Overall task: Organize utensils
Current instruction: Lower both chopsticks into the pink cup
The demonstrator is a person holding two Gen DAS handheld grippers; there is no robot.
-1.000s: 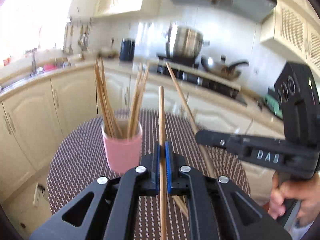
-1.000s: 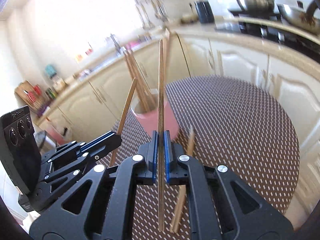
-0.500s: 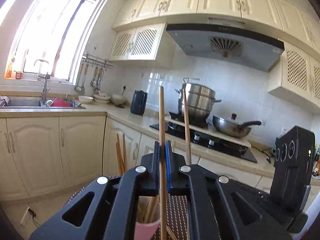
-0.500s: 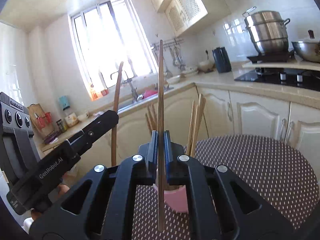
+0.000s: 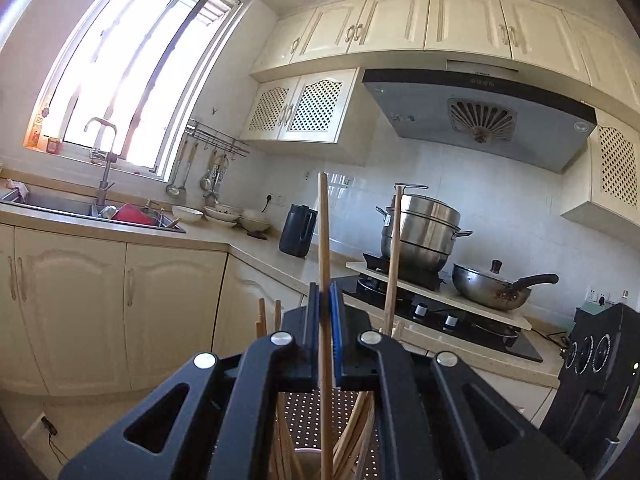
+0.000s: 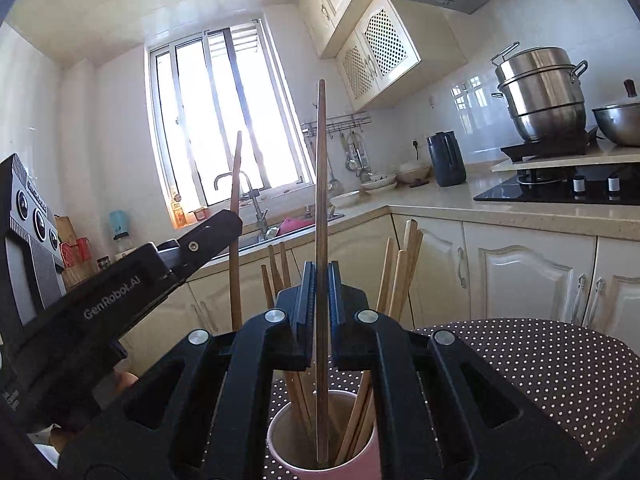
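Wooden chopstick (image 5: 323, 240) pinched upright in left gripper (image 5: 325, 332), blue pads pressed tight on shaft, lower end pointing down toward pink cup (image 6: 324, 466). Same on right: second chopstick (image 6: 321, 200) clamped vertical in right gripper (image 6: 320, 304), tip already down inside cup mouth, among other chopsticks (image 6: 396, 280) leaning on rim. Vertical hold probably deliberate, so each stick drops straight in under own weight instead of catching on rim or on fanned-out bundle. Gripped mid-shaft, likely to keep tip steady and leave enough length below jaws to reach into cup. Cup sits on dotted tablecloth (image 6: 560, 360), directly under both grippers, mostly hidden behind them in left view. Left gripper's stick also visible in right view, just beside cup on left, lower end hidden behind right gripper body, so can't tell if inside rim yet. Next step probably: confirm both tips over opening, then release. Risk: knocking light cup over if stick pushes sideways on bundle
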